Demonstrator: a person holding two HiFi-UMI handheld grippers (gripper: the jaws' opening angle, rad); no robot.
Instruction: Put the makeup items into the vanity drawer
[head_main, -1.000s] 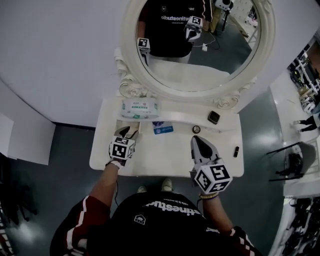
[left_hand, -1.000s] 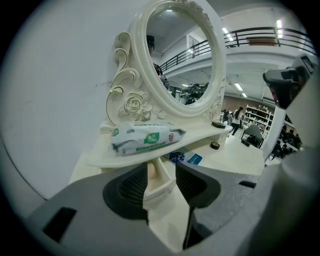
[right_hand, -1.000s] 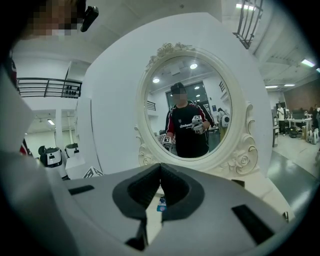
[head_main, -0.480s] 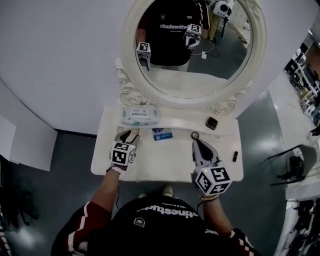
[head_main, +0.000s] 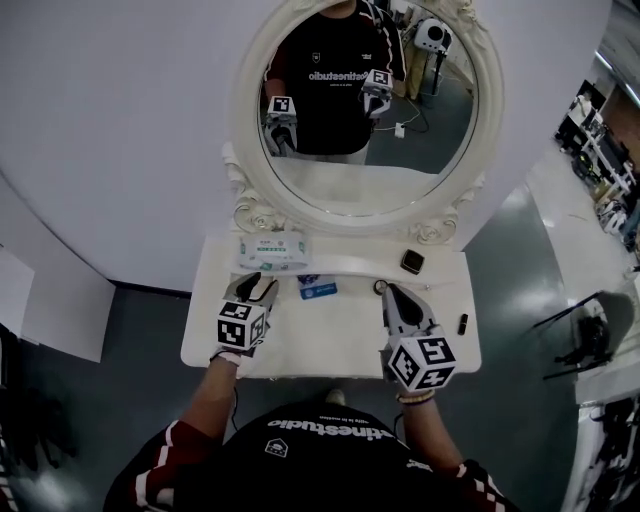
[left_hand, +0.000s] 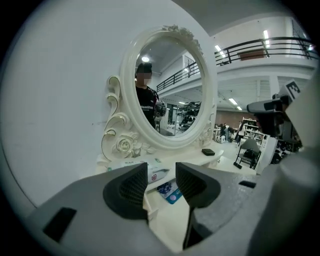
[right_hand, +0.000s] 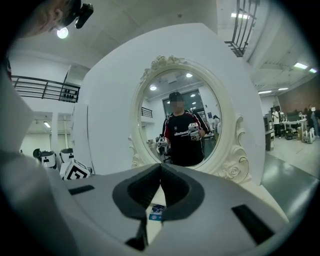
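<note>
White vanity (head_main: 330, 335): left gripper (left_hand: 161, 171) fingers apart; right gripper (right_hand: 160, 168) fingers together, apparently empty.

A large workshop hall: mezzanine railing (left_hand: 260, 47), strip lights (left_hand: 266, 35) and equipment racks (head_main: 590, 140) stand around the vanity (head_main: 330, 330)

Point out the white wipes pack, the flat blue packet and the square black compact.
white wipes pack (head_main: 274, 251), head view, top face
flat blue packet (head_main: 318, 288), head view, centre
square black compact (head_main: 411, 262), head view, lid centre

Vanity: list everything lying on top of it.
A wet-wipes pack, blue packet, small round item, black square compact and small black tube. The left gripper and right gripper cover parts of it; anything beneath is hidden.
</note>
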